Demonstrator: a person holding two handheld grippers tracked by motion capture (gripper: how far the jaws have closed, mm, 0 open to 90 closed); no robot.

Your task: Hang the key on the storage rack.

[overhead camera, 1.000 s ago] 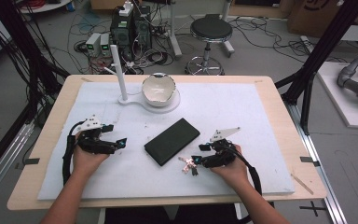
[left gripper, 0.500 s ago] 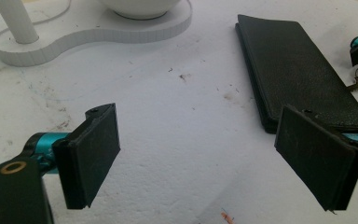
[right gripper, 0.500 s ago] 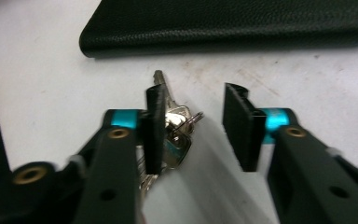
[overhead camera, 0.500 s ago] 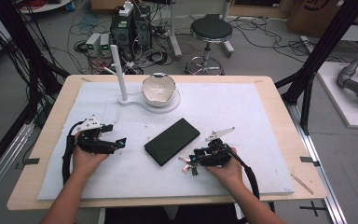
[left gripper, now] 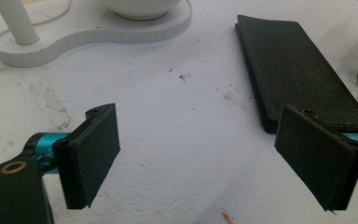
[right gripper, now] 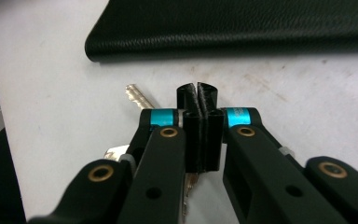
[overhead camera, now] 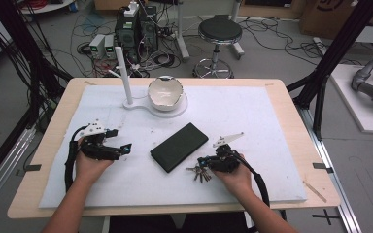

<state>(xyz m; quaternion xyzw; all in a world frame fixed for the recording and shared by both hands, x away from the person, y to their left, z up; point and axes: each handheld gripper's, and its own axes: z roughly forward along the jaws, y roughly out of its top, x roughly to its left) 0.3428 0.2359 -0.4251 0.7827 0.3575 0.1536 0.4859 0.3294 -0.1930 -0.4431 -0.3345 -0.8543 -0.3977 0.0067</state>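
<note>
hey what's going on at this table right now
A person sits at a table with a hand-held gripper in each hand. The right hand-held gripper has its jaws pressed together over a bunch of keys; whether it actually grips them is unclear. The left hand-held gripper rests wide open on the white mat, holding nothing. A black wallet lies flat between them, and a white bowl sits on a white stand farther back.

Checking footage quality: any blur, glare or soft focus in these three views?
High view: soft overall, glare on the bowl. Left gripper view: wallet and mat sharp, near fingers slightly soft. Right gripper view: fingers sharp, the arms nearest the lens blurred, keys partly hidden.
</note>
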